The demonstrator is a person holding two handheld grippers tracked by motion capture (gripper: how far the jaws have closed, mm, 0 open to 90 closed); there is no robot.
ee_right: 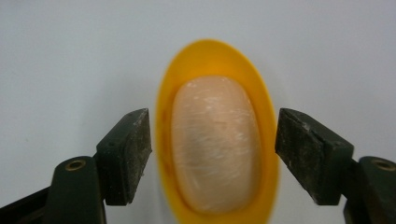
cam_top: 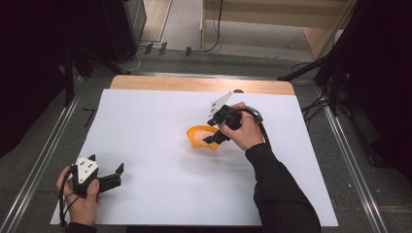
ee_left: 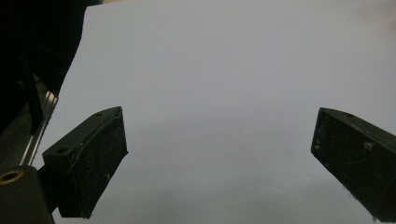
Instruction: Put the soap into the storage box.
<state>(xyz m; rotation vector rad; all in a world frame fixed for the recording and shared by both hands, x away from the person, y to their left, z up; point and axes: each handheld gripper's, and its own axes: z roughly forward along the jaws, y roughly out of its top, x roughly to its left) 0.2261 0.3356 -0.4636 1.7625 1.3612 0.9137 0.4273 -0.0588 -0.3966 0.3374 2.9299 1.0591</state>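
- Covering most of the table [cam_top: 194, 83]: white sheet [cam_top: 160, 160], smooth, matte, rectangular, with a strip of pale wood showing along the far edge.
- Resting at the near left corner of the sheet: left gripper [cam_top: 114, 177], held in the left hand [cam_top: 80, 201], grey three-cornered plate on top; jaws spread wide in the left gripper view [ee_left: 219, 154], nothing but bare white sheet between the black, scuffed, blocky pads.
- Reaching in from the right, sleeve dark: right hand [cam_top: 248, 133] with the right gripper [cam_top: 214, 138], tilted down onto the bowl.
- Sitting right of the sheet's centre, well apart from the left gripper: bowl [cam_top: 203, 137], orange, glossy plastic, thin-rimmed; oval in the right gripper view [ee_right: 217, 135] and slightly blurred.
- Lying inside the bowl, taking up most of its hollow: pale peach lump [ee_right: 215, 144], rounded, oblong, with fine whitish streaks on the surface; cannot tell the material.
- Straddling the bowl: right gripper [ee_right: 215, 154], jaws open, one pad on each side of the rim, left pad just beside the rim, right pad likewise close; cannot tell whether either pad touches.
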